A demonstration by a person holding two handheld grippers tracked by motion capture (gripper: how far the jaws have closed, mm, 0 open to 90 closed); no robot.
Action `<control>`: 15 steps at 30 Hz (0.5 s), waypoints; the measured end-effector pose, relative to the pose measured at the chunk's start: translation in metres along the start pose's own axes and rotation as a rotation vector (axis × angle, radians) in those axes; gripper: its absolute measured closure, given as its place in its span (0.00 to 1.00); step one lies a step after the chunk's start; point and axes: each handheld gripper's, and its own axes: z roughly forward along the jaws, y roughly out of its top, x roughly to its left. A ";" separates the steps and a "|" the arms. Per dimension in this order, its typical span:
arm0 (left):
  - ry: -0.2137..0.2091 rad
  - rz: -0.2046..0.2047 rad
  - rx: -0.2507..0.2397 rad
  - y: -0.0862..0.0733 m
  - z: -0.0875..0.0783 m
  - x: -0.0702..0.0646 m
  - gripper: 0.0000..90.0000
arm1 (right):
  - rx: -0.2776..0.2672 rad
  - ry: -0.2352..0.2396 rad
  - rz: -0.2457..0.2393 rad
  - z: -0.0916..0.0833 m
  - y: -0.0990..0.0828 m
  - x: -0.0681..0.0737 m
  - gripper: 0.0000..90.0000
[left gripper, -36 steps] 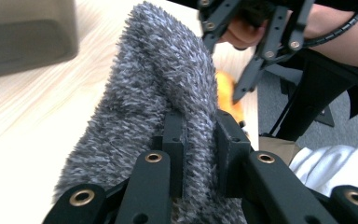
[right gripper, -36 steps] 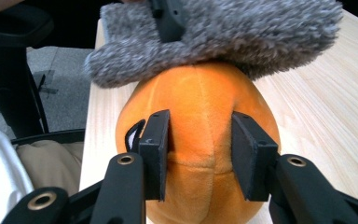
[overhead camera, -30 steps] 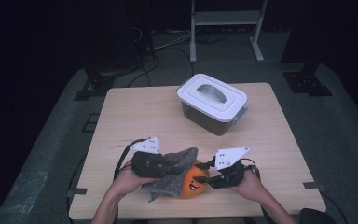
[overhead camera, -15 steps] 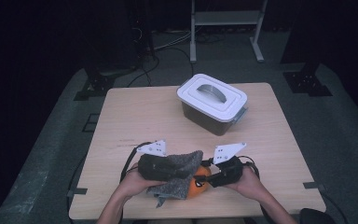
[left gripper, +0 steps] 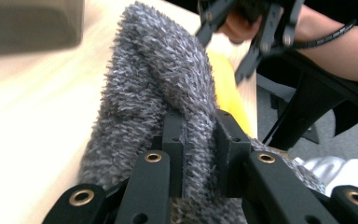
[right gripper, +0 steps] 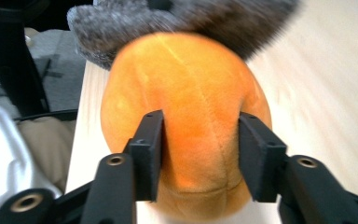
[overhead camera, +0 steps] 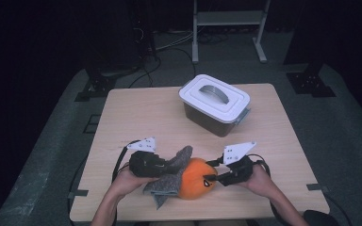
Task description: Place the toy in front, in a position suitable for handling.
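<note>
Two bare forearms enter from the bottom edge. Each hand grips a black two-jaw tool: the left gripper [overhead camera: 169,165] and the right gripper [overhead camera: 215,177]. Both carry a pale grey three-cornered plate on top and trail a thin black cable. Brass-coloured rivets dot the black linkages; the jaws end in blocky, seemingly matte pads.

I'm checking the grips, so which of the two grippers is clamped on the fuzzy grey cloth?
The left gripper: its jaws pinch a fold of the grey cloth. The right gripper instead straddles the orange plush ball, its jaws having just been opening.
</note>
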 end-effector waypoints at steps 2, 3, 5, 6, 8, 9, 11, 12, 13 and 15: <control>-0.019 -0.002 0.000 -0.001 0.004 0.000 0.85 | 0.003 0.032 0.055 -0.005 -0.002 -0.005 0.47; -0.025 0.005 0.004 0.001 0.007 -0.002 0.85 | 0.005 0.027 0.069 -0.007 -0.001 -0.005 0.43; -0.053 0.012 0.002 0.003 0.010 -0.005 0.85 | -0.015 0.025 0.065 -0.010 0.004 -0.003 0.38; -0.074 0.023 0.006 0.005 0.013 -0.008 0.85 | -0.023 0.039 0.067 -0.010 0.006 -0.002 0.35; -0.093 0.035 0.010 0.007 0.018 -0.012 0.85 | 0.017 0.029 0.053 -0.004 0.009 0.001 0.30; -0.089 0.043 0.016 0.008 0.019 -0.014 0.85 | 0.040 0.022 0.036 0.000 0.009 0.002 0.29; -0.073 0.047 0.022 0.009 0.019 -0.014 0.85 | 0.053 0.021 0.048 0.007 0.006 0.004 0.42; -0.065 0.043 0.015 0.009 0.017 -0.013 0.85 | 0.046 0.001 0.038 0.007 0.005 0.005 0.51; -0.059 0.046 0.011 0.009 0.014 -0.012 0.85 | 0.018 -0.015 0.022 0.004 0.006 0.007 0.58; -0.025 0.054 -0.011 0.012 0.007 -0.013 0.85 | -0.030 -0.060 0.013 0.002 0.008 0.010 0.64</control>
